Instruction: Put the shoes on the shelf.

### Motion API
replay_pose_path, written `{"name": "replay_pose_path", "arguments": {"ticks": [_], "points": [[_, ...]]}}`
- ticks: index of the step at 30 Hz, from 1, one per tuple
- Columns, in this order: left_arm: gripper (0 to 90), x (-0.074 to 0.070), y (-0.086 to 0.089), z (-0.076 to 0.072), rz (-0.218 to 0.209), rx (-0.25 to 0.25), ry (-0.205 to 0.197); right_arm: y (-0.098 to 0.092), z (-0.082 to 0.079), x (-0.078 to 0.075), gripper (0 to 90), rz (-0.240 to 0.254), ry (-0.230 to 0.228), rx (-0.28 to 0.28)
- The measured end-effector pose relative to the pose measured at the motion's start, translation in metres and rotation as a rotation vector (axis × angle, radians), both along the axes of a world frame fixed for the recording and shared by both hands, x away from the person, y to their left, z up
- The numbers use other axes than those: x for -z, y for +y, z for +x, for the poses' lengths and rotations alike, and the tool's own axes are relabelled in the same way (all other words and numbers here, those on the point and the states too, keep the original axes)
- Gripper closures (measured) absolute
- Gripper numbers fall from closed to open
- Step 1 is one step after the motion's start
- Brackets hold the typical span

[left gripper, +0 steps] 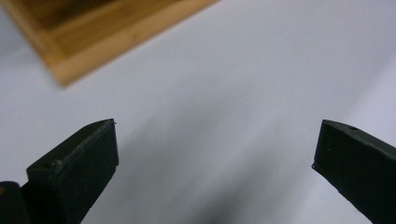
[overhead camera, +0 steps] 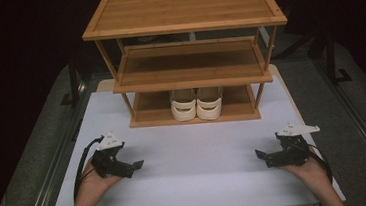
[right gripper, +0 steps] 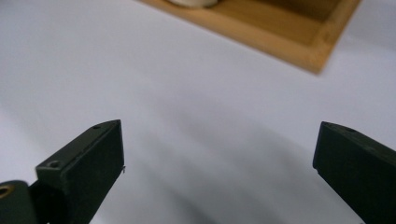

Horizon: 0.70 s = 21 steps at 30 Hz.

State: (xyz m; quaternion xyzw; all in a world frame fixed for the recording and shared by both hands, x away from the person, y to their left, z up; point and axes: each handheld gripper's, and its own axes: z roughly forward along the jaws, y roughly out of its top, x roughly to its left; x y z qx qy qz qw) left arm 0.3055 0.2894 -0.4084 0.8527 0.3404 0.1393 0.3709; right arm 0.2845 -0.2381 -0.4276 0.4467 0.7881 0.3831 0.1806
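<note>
A three-tier bamboo shoe rack (overhead camera: 187,57) stands at the back of the white table (overhead camera: 193,182). A pair of cream shoes (overhead camera: 196,104) sits side by side on its bottom shelf, heels toward me. My left gripper (overhead camera: 137,166) rests in a hand at the table's near left, pointing inward, jaws wide apart with nothing between them (left gripper: 215,158). My right gripper (overhead camera: 260,155) is at the near right, also pointing inward and open, nothing between its jaws (right gripper: 219,158). A corner of the rack's base (left gripper: 88,46) shows in the left gripper view, and another corner (right gripper: 289,42) in the right gripper view.
The rack's top shelf (overhead camera: 182,7) and middle shelf (overhead camera: 190,64) carry nothing. Grey floor with metal rails (overhead camera: 352,113) flanks the table on both sides. The table's front edge runs just before the forearms.
</note>
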Motion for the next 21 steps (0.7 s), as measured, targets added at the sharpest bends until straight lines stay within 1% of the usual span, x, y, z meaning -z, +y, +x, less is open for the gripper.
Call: {"name": "replay_pose_path", "arguments": {"ticks": [1, 2, 5, 6, 7, 8, 9, 10, 11, 12, 13, 14, 16, 19, 21], "points": [[0.0, 0.002, 0.004, -0.005, 0.004, -0.01, 0.002, -0.005, -0.008, 0.005, 1.8, -0.023, 0.007, 0.011], [0.0, 0.004, 0.008, -0.009, 0.012, -0.019, 0.002, -0.005, -0.008, 0.005, 1.8, -0.023, 0.007, 0.011], [0.0, 0.012, 0.021, -0.022, 0.031, -0.045, 0.009, -0.012, -0.018, 0.013, 1.8, -0.054, 0.022, 0.027], [0.0, 0.015, 0.025, -0.025, 0.042, -0.05, 0.01, -0.014, -0.02, 0.015, 1.8, -0.055, 0.031, 0.029], [0.0, 0.017, 0.028, -0.027, 0.045, -0.061, 0.007, -0.016, -0.022, 0.017, 1.8, -0.06, 0.038, 0.027], [0.0, 0.021, 0.034, -0.029, 0.059, -0.069, 0.01, -0.016, -0.022, 0.019, 1.8, -0.067, 0.043, 0.029], [0.0, 0.023, 0.038, -0.031, 0.06, -0.075, 0.011, -0.017, -0.022, 0.023, 1.9, -0.08, 0.059, 0.031], [0.0, 0.026, 0.042, -0.032, 0.057, -0.082, 0.013, -0.017, -0.022, 0.027, 1.7, -0.087, 0.084, 0.024], [0.0, 0.03, 0.048, -0.033, 0.066, -0.093, 0.018, -0.016, -0.023, 0.031, 1.2, -0.095, 0.079, 0.019], [0.0, 0.033, 0.05, -0.032, 0.072, -0.101, 0.027, -0.017, -0.024, 0.031, 2.0, -0.088, 0.073, 0.012], [0.0, 0.036, 0.051, -0.031, 0.072, -0.106, 0.03, -0.017, -0.024, 0.031, 1.9, -0.086, 0.075, 0.013], [0.0, 0.038, 0.052, -0.031, 0.083, -0.104, 0.038, -0.017, -0.024, 0.031, 1.9, -0.088, 0.073, 0.012], [0.0, 0.042, 0.055, -0.032, 0.055, -0.099, 0.025, -0.017, -0.024, 0.031, 2.0, -0.087, 0.073, 0.013], [0.0, 0.042, 0.055, -0.032, 0.063, -0.096, 0.018, -0.017, -0.024, 0.031, 2.0, -0.084, 0.071, 0.012], [0.0, 0.042, 0.055, -0.032, 0.061, -0.098, 0.019, -0.017, -0.024, 0.031, 2.0, -0.087, 0.072, 0.012]]}}
